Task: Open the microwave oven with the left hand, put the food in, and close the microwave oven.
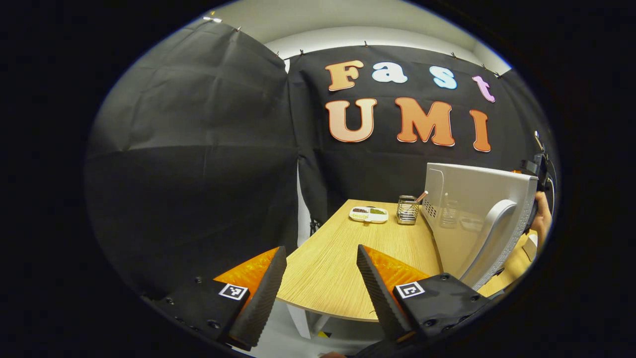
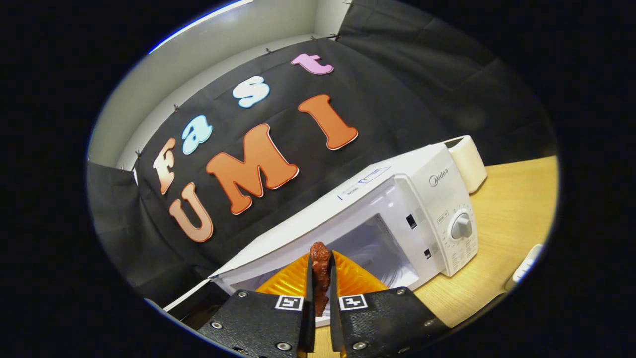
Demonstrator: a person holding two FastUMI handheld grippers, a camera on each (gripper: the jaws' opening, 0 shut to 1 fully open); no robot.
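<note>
Right tongs pinch food above wooden table.

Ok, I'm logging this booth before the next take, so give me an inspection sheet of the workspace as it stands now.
Surface: wooden table, bare at the near end.
Job's things: microwave with its door swung open; piece of food held in front of the cavity.
Clutter: divided dish and wire holder at the far end; white box behind the microwave.
Grippers: left gripper open, holding nothing; right gripper shut on the food.
Cables: nothing seen.
Surroundings: black cloth wall all around.
</note>
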